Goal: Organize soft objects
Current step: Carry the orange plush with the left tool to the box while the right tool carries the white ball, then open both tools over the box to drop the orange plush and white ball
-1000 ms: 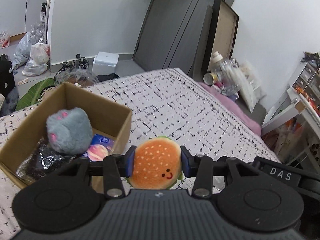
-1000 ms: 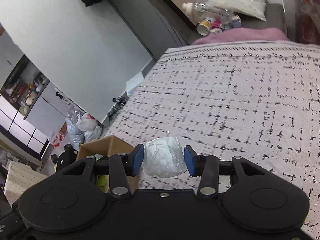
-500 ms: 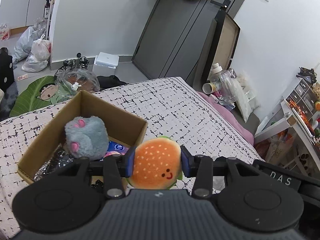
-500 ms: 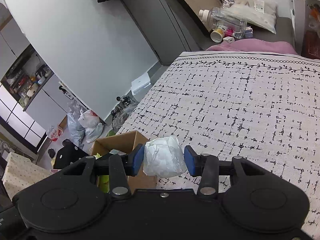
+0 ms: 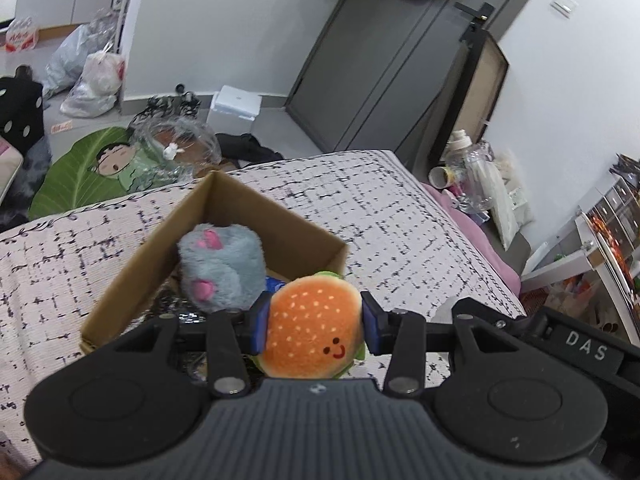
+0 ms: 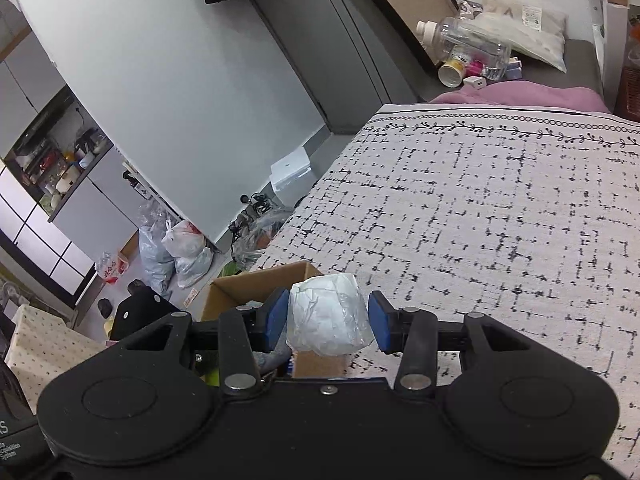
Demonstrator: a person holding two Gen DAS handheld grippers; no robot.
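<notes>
A bed cover (image 5: 392,216) — white, black-flecked — is carrying a cardboard box (image 5: 224,216), sitting directly on it near the cover's leaf-bordered edge.

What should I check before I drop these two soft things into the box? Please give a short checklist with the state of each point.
1. Left gripper holds the burger toy firmly: ok.
2. Right gripper holds the white bundle firmly: ok.
3. Cardboard box stands open on the bed: ok.
4. Free room in the box beside the gray plush: cannot tell, the grippers hide part of the inside.
5. Burger toy is above the opening: not ok, it seems to hang near the box's front corner.
6. White bundle is above the opening: cannot tell.
</notes>
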